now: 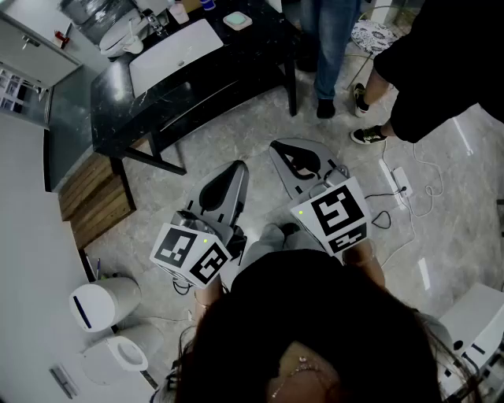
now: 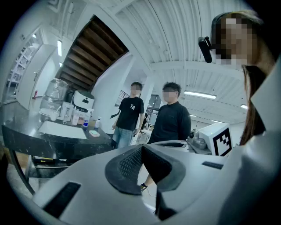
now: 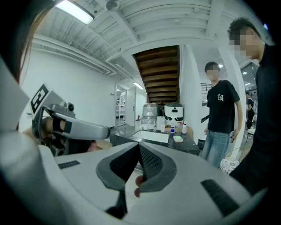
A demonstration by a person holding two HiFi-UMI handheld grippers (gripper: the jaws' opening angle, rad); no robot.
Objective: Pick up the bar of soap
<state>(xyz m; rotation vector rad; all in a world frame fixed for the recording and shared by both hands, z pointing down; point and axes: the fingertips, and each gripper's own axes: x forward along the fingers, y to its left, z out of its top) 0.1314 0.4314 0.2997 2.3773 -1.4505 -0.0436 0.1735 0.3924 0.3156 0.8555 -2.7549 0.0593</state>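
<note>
From my left, the black table (image 1: 110,94) holds the soap (image 1: 237,20) near its far end, well apart from my left gripper (image 1: 235,169), clenched on nothing over the floor, and my right gripper (image 1: 282,149) just beside it, likewise clenched empty, a person in jeans (image 1: 335,47) standing beyond.

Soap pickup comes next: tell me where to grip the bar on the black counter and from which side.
Likely grip the bar of soap by two opposite side edges, coming down from above: it lies flat and low in its dish on the black counter, so only top and edges stand clear.
</note>
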